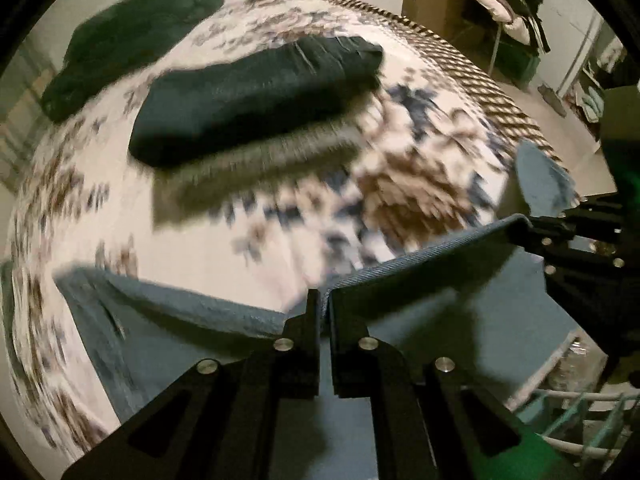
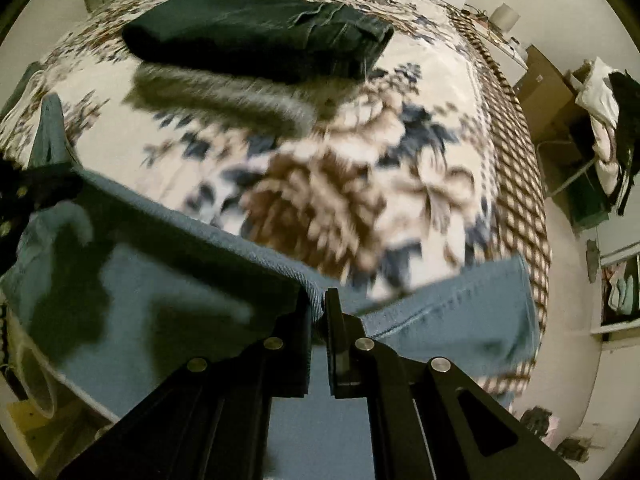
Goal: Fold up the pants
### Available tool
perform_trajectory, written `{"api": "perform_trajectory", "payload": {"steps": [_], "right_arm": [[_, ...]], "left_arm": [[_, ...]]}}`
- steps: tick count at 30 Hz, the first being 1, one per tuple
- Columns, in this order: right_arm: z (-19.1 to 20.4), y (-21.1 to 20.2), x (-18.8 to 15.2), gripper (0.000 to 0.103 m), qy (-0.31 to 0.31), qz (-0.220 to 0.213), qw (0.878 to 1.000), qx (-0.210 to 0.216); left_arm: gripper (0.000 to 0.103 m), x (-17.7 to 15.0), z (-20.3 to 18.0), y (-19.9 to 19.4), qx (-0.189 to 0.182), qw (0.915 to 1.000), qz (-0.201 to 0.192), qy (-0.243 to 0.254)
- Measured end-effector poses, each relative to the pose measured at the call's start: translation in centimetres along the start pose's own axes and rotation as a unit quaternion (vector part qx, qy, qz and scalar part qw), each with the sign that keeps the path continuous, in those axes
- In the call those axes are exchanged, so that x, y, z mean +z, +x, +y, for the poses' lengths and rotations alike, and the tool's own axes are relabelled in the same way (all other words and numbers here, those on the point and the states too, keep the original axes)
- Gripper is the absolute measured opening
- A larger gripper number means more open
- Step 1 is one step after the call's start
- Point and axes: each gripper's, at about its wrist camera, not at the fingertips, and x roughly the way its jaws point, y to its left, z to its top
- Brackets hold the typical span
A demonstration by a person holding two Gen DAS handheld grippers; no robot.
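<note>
I have the left hand-held gripper [image 1: 323,308] clamped on the top edge of the light blue denim pants [image 1: 420,264], its two black fingers pressed together with the fabric pinched between them. The right hand-held gripper [image 2: 318,308] is likewise closed on that same folded edge of the pants [image 2: 180,248], a ridge of denim squeezed between its pads. In the left wrist view I can see the right hand-held gripper [image 1: 524,228] off to the right, gripping the far corner of the stretched edge.

The pants hang taut between my two grips, lifted off the floral-patterned bedspread [image 1: 224,236], with one end trailing onto the bedspread at the left and the rest dropping below the cameras. The bedspread [image 2: 360,184] is blurred in both views.

Beyond the blue pants, toward the far side of the bed, lies a folded pair of dark denim jeans [image 1: 256,96], resting flat on the bedspread and well apart from the lifted edge; the same jeans [image 2: 260,32] show a pocket seam in the right wrist view. Farther still sits a dark green folded garment [image 1: 128,40].
</note>
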Motion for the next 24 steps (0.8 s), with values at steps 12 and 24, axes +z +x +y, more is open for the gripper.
{"api": "perform_trajectory", "payload": {"steps": [12,24], "right_arm": [[3.7,5.4,-12.5,0.006,-0.005,0.107,0.994,0.012],[-5.4,2.8,-13.4,0.081,0.201,0.126,0.965,0.115]], "left_arm": [[0.001,-13.4,-5.4,6.5,-0.012,0.9903,0.121,-0.068],[0.065,-11.3,-4.2,3.7,-0.005,0.9811,0.114,-0.156]]}}
